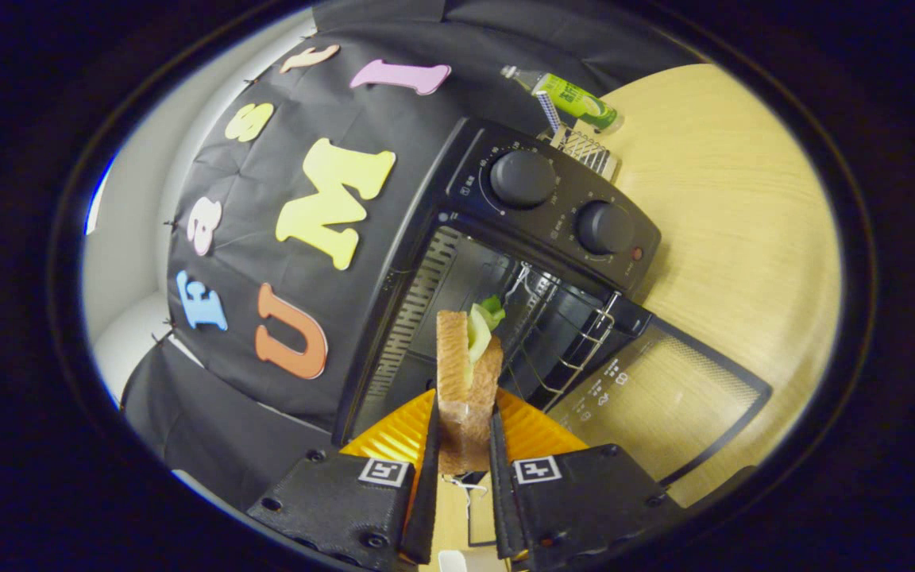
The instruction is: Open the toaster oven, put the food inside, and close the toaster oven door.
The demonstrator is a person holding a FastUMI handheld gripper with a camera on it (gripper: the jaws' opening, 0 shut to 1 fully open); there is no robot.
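Sandwich [467, 373] sits clamped upright between my fingers [430, 469], both pads pressing its bread sides, its lettuce end poking out beyond my fingertips toward the open oven [553, 214], whose rack [561, 342] lies just ahead and whose door [656, 389] lies flat on the table [727, 199] to the right.

Jaws clamped on sandwich [467, 373]

Tongs [464, 433] clamped on a sandwich [467, 373], held before the toaster oven [505, 262]; its door [656, 397] lies open on the table [735, 214].
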